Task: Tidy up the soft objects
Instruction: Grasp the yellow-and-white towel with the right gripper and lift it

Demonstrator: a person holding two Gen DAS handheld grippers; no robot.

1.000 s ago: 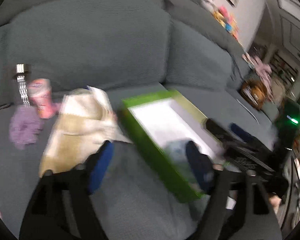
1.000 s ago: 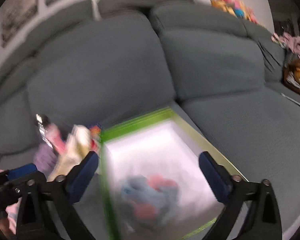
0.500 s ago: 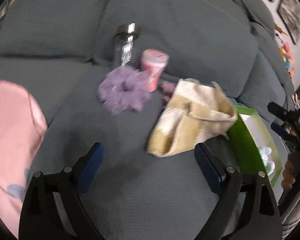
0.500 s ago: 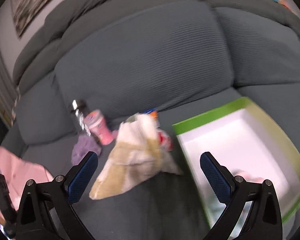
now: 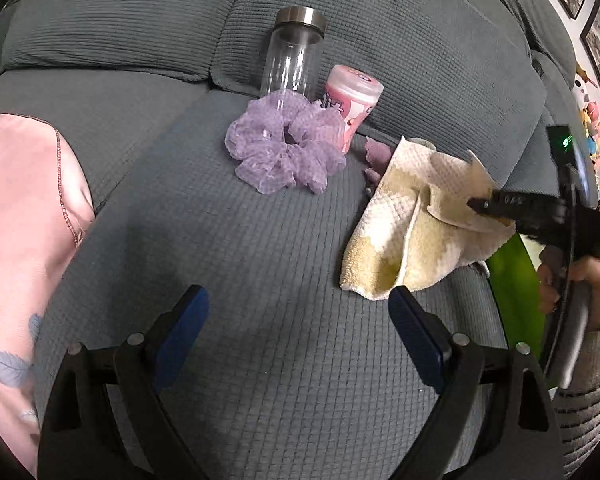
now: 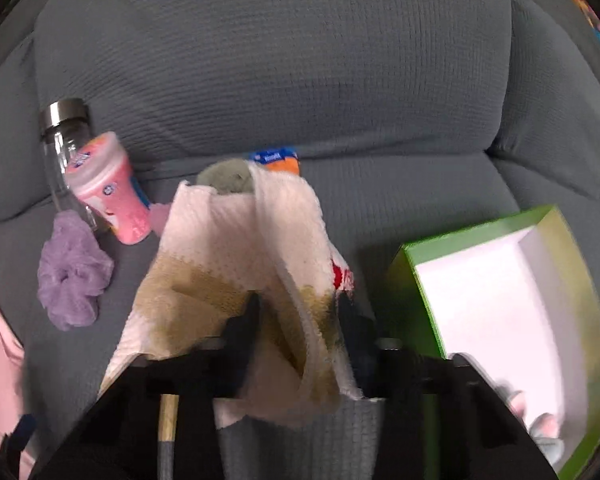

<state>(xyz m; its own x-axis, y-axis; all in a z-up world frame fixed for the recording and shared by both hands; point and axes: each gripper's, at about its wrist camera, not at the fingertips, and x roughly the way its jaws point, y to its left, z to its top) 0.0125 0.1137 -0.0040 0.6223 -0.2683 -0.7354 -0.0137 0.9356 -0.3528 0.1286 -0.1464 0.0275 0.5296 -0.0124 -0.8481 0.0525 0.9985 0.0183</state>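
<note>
A cream and tan waffle towel [image 6: 240,264] lies crumpled on the grey sofa seat; it also shows in the left wrist view [image 5: 416,216]. My right gripper [image 6: 300,320] is closed on a fold of the towel, and it shows from the side in the left wrist view [image 5: 484,203]. My left gripper [image 5: 296,332] is open and empty above bare seat, short of a purple scrunchie [image 5: 286,148]. The scrunchie [image 6: 74,276] lies left of the towel. A green box [image 6: 500,300] with a white inside stands to the right, with a soft item [image 6: 544,432] in its near corner.
A clear glass bottle [image 5: 294,56] and a pink cup [image 5: 354,104] stand behind the scrunchie against the sofa back [image 5: 380,40]. A pink garment [image 5: 16,232] lies at the left. A grey-green soft thing [image 6: 228,178] and an orange-blue packet [image 6: 278,160] sit behind the towel.
My right gripper has moved left from over the green box and closed on the towel. My left gripper has swung left from the box toward the scrunchie and stays open.
</note>
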